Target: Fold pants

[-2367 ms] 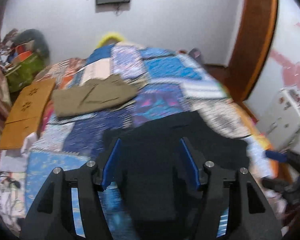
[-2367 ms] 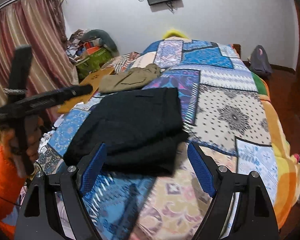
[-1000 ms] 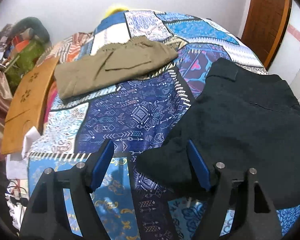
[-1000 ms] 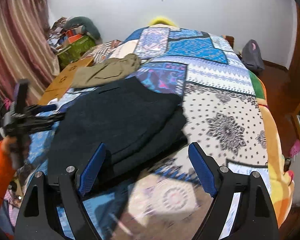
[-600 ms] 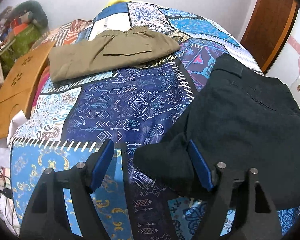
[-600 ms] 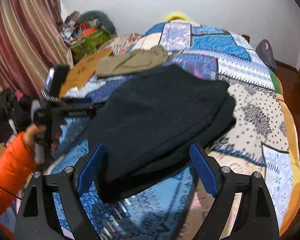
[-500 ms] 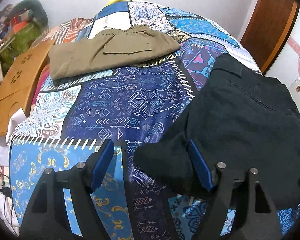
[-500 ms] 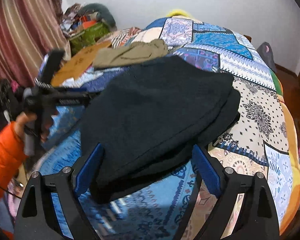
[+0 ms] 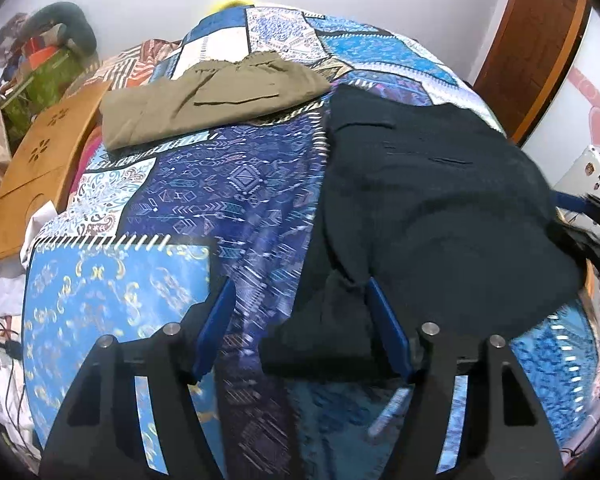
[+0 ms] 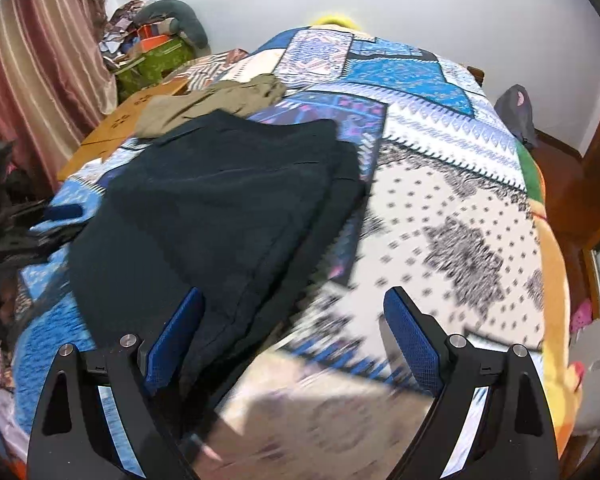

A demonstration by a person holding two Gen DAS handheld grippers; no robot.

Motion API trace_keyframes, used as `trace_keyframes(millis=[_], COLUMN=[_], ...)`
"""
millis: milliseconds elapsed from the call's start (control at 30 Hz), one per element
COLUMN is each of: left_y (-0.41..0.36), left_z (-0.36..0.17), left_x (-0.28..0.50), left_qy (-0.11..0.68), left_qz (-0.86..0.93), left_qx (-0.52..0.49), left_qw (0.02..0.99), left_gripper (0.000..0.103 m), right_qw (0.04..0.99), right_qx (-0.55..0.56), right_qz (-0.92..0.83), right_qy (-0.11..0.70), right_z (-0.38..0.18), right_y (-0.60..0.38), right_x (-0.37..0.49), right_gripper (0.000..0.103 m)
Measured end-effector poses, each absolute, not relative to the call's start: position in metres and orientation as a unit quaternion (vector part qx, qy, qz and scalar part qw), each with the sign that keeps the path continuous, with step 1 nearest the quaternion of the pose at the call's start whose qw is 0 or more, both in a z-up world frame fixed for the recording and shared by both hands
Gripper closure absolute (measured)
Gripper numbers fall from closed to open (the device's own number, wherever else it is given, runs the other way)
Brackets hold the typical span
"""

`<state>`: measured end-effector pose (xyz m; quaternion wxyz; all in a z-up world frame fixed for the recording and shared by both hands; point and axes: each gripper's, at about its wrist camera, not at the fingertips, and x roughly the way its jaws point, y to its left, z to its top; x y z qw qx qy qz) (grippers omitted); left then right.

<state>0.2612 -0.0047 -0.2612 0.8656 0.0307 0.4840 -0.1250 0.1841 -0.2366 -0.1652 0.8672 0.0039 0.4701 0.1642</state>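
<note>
Meanwhile, both the left gripper [image 9: 300, 328] and right gripper [image 10: 292, 340] are held wide apart beside the black pants [image 10: 220, 216], nothing grasped.

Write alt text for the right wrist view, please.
The open right gripper hovers over the near edge of folded black pants on a patchwork bedspread. Folded khaki pants lie farther back, curtains at left.

left gripper [image 9: 300, 326] open | black pants [image 9: 428, 208] corner between fingers | bed [image 9: 112, 300]
</note>
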Motion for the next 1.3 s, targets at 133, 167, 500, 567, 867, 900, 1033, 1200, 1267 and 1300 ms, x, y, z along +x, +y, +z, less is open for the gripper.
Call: trace_keyframes(millis=[133, 167, 500, 567, 867, 900, 1033, 1200, 1267, 1300], left_y=[-0.013, -0.014, -0.013, -0.016, -0.047, -0.048, -0.053, -0.055, -0.057, -0.059], left_z=[-0.257, -0.256, -0.211, -0.204, -0.209, -0.214, -0.233, -0.255, -0.262, -0.265], left_x=[0.252, 0.252, 0.268, 0.274, 0.307, 0.311, 0.323, 0.336, 0.341, 0.344], left_qy=[0.482, 0.482, 0.437, 0.428, 0.443, 0.452, 0.478, 0.512, 0.524, 0.531], left_qz=[-0.119, -0.115, -0.094, -0.097, -0.139, -0.146, -0.156, -0.176, -0.183, -0.188], left_qx=[0.010, 0.004, 0.009, 0.015, 0.031, 0.027, 0.023, 0.001, -0.010, -0.017], left_qw=[0.868, 0.869, 0.894, 0.899, 0.885, 0.879, 0.864, 0.841, 0.832, 0.826], left_gripper=[0.035, 0.036, 0.036, 0.035, 0.028, 0.028, 0.028, 0.024, 0.024, 0.024], right_qw=[0.871, 0.871, 0.881, 0.882, 0.892, 0.889, 0.874, 0.844, 0.834, 0.830], right_qx=[-0.015, -0.017, -0.015, -0.002, -0.010, -0.011, -0.003, 0.027, 0.053, 0.060], right_qz=[0.157, 0.156, 0.135, 0.143, 0.165, 0.168, 0.176, 0.180, 0.186, 0.188], right_qy=[0.466, 0.466, 0.453, 0.449, 0.421, 0.425, 0.452, 0.504, 0.517, 0.521], right_z=[-0.169, -0.171, -0.146, -0.138, -0.120, -0.123, -0.139, -0.169, -0.177, -0.179], right_y=[-0.245, -0.246, -0.252, -0.252, -0.232, -0.230, -0.226, -0.227, -0.228, -0.229], right_x=[0.202, 0.207, 0.212, 0.208, 0.202, 0.205, 0.212, 0.226, 0.230, 0.232], right_gripper=[0.013, 0.013, 0.013, 0.013, 0.012, 0.012, 0.012, 0.012, 0.010, 0.009])
